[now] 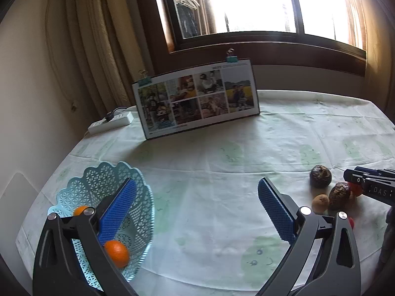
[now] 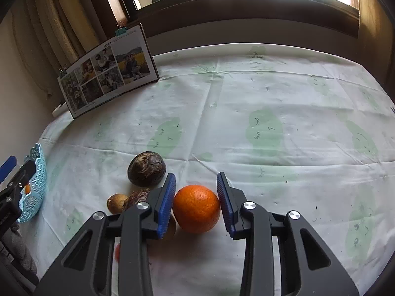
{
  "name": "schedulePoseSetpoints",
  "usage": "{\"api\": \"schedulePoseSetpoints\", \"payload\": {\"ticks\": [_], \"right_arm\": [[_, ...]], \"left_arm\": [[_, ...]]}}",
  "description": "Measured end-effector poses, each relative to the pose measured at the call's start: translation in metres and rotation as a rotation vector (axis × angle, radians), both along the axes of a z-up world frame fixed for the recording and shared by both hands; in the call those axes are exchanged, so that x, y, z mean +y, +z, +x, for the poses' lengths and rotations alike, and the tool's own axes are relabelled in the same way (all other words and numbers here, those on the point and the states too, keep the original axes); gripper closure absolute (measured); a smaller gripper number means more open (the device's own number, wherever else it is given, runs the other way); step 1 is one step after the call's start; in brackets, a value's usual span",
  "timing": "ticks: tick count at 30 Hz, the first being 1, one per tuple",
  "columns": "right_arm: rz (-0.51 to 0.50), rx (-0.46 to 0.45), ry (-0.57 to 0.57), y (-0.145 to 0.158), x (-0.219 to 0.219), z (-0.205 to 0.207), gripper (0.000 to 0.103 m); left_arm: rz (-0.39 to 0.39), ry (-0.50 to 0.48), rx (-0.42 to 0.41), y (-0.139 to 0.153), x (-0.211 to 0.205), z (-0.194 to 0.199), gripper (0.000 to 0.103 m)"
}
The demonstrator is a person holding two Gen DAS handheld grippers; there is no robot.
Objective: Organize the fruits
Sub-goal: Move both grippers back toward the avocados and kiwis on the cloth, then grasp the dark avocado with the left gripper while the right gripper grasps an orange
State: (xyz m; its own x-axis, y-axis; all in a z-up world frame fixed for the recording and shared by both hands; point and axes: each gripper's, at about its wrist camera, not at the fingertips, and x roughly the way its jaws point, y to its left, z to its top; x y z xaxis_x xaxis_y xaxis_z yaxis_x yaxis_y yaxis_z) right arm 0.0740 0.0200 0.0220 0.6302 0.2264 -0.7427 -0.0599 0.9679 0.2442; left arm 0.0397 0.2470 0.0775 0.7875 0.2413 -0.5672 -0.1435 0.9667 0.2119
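In the right wrist view an orange (image 2: 196,208) rests on the tablecloth between my right gripper's (image 2: 196,204) blue pads, which touch it on both sides. Just left of it lie a dark wrinkled fruit (image 2: 147,169), a small tan fruit (image 2: 116,203) and a reddish-brown fruit (image 2: 137,196) partly hidden behind the left finger. My left gripper (image 1: 197,209) is open and holds nothing, its left finger over a light blue lace basket (image 1: 106,192). The basket holds one orange (image 1: 116,253) and a second one (image 1: 80,211) half hidden by the finger. The right gripper (image 1: 370,185) shows at the right edge.
A photo board (image 1: 195,98) held by binder clips stands at the back of the table, with a white power strip (image 1: 111,123) to its left. The wall and curtain are close on the left. A window sill runs behind the table.
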Motion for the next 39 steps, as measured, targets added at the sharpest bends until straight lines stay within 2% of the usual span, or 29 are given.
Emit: {"api": "schedulePoseSetpoints", "payload": {"ticks": [2,8,13,15,21,24,26,30,34,39], "right_arm": [[0.003,-0.014,-0.003,0.004,-0.003,-0.005,0.071],[0.010,-0.036,-0.020,0.007,-0.015,-0.012,0.070],[0.031,-0.024,-0.024,0.003,-0.019,-0.014,0.053],[0.042,-0.016,-0.011,0.000,-0.018,-0.016,0.052],[0.063,0.000,0.020,-0.005,-0.014,-0.019,0.052],[0.093,0.004,0.038,-0.003,-0.014,-0.019,0.065],[0.078,-0.006,0.038,0.001,-0.013,-0.022,0.067],[0.081,-0.013,0.023,0.004,-0.018,-0.024,0.070],[0.043,-0.066,-0.027,0.015,-0.028,-0.028,0.072],[0.064,-0.040,-0.032,0.012,-0.034,-0.026,0.071]], "left_arm": [[0.003,-0.022,0.000,0.000,-0.008,0.003,0.003],[-0.025,-0.112,0.038,-0.006,-0.033,0.022,0.003],[-0.062,-0.173,0.080,-0.012,-0.053,0.038,0.003],[-0.084,-0.203,0.104,-0.014,-0.060,0.045,0.003],[-0.140,-0.266,0.174,-0.024,-0.079,0.063,0.003],[-0.156,-0.290,0.206,-0.029,-0.087,0.070,0.003],[-0.172,-0.306,0.229,-0.032,-0.092,0.074,0.003],[-0.213,-0.325,0.286,-0.040,-0.098,0.082,0.013],[-0.252,-0.336,0.332,-0.047,-0.102,0.087,0.022],[-0.291,-0.361,0.393,-0.058,-0.108,0.094,0.035]]}}
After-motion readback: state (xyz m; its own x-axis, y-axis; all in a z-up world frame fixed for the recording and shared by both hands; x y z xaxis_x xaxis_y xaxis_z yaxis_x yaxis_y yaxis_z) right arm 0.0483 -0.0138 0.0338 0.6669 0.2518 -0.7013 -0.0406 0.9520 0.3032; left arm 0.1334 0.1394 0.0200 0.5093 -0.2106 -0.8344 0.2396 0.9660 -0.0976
